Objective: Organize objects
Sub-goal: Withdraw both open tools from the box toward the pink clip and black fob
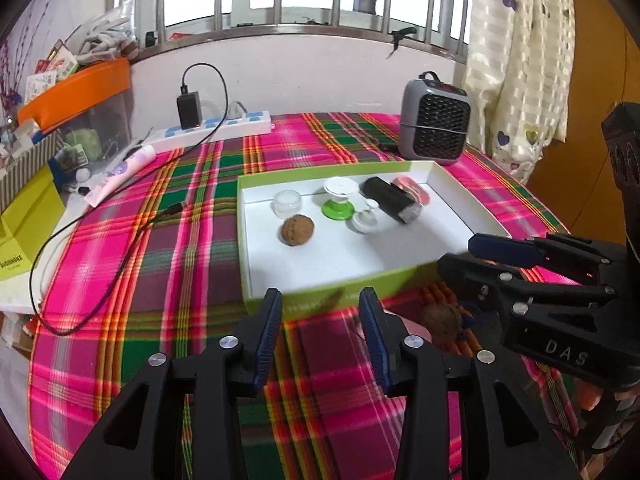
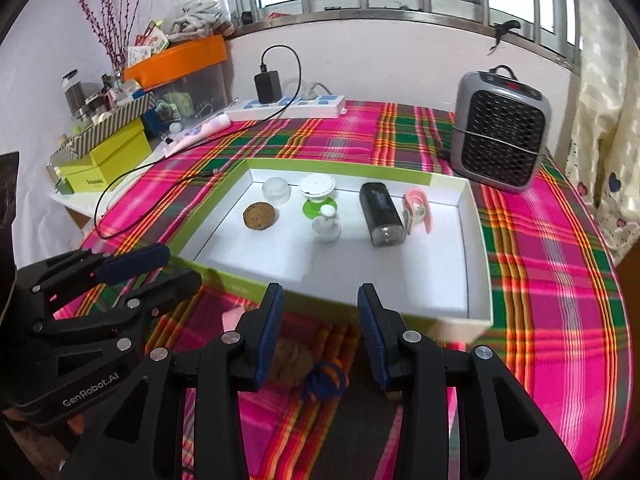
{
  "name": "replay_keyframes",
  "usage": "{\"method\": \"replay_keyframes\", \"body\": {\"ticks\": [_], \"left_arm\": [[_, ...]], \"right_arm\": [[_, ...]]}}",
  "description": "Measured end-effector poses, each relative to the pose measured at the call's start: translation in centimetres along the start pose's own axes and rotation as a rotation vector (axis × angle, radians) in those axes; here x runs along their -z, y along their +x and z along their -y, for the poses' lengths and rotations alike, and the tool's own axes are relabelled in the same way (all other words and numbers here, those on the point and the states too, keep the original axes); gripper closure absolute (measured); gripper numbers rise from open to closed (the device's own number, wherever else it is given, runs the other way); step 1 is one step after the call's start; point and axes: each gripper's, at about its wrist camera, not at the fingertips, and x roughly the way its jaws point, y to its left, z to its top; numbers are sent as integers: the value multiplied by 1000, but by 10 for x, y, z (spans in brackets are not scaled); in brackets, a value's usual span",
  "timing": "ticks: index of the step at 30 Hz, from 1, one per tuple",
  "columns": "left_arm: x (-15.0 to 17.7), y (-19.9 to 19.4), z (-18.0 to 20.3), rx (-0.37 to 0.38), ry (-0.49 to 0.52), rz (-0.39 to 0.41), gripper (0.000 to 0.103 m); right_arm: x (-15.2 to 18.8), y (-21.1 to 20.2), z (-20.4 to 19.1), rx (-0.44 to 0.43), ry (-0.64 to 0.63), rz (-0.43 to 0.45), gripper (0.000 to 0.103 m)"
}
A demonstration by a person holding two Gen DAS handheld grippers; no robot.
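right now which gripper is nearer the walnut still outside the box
Right. The right gripper hangs directly over the walnut on the cloth; the left gripper sits off to the walnut's left.

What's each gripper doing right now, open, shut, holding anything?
Left gripper: open, holding nothing.
Right gripper: open, holding nothing; a walnut lies on the tablecloth under it.

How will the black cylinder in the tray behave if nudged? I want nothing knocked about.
The black cylinder lies on its side on the smooth tray floor, so it would probably roll sideways. The pink tape dispenser right beside it may stop it. It looks rigid, likely not fragile.
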Motion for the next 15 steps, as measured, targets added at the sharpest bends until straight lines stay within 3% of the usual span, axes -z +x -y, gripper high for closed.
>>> {"method": "replay_keyframes", "body": {"ticks": [15], "left_arm": [[22, -6, 8, 87, -43, -26, 58]], "right_arm": [[29, -30, 18, 96, 50, 47, 63]]}}
